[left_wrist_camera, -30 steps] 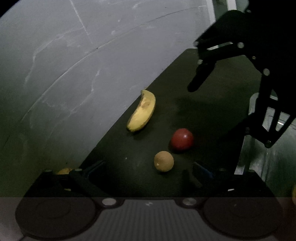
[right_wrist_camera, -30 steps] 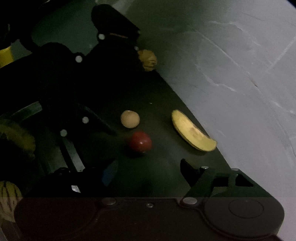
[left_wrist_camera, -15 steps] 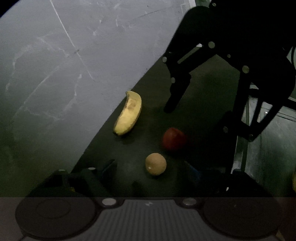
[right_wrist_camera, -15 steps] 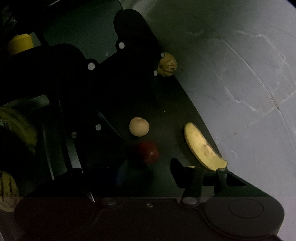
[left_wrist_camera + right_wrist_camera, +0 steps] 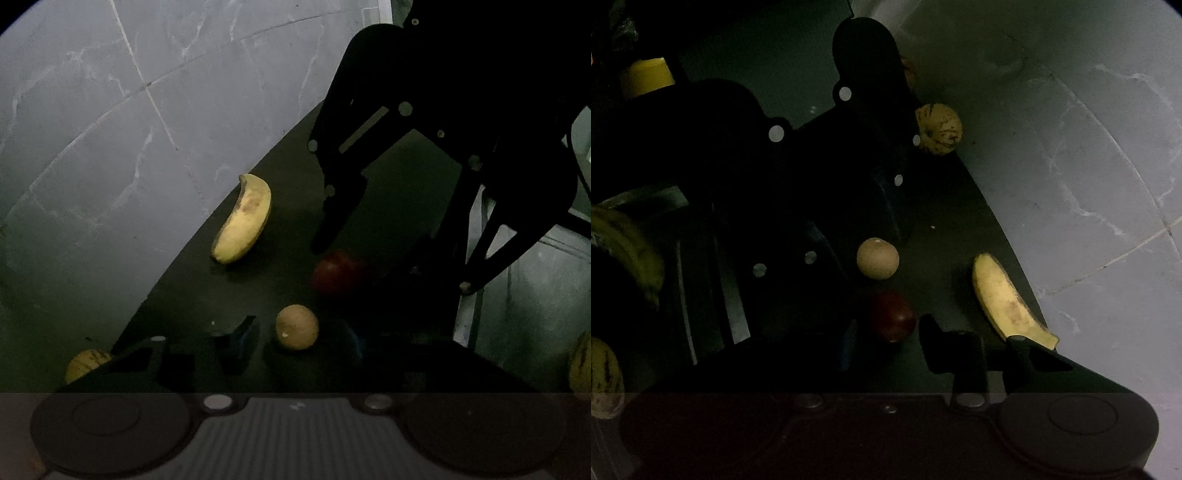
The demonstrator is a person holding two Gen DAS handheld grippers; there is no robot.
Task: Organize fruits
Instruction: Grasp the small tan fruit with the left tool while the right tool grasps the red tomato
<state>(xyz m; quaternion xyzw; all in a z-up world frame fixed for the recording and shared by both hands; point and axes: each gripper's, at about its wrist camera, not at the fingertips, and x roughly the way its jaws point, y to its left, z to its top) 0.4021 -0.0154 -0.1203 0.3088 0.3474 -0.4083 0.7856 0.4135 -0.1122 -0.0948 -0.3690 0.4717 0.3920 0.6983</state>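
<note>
A yellow banana [image 5: 243, 219], a red apple [image 5: 338, 275] and a round tan fruit [image 5: 296, 326] lie on a dark table [image 5: 406, 177]. My left gripper [image 5: 301, 341] is open, its fingers on either side of the tan fruit [image 5: 877, 258]. My right gripper [image 5: 888, 341] is open, its fingers on either side of the red apple [image 5: 892, 315]; it also shows in the left wrist view [image 5: 388, 266]. The banana [image 5: 1008, 301] lies just right of the right gripper.
A striped yellow fruit [image 5: 938, 127] sits at the table's edge, also seen low left in the left wrist view [image 5: 86, 363]. More bananas [image 5: 628, 247] and striped fruit [image 5: 604, 373] lie in a metal container at the left. Grey marble floor [image 5: 110, 129] lies beyond the table.
My right gripper has come down and closer until its open fingers flank the red apple. My left gripper has moved in so the tan fruit sits between its fingers.
</note>
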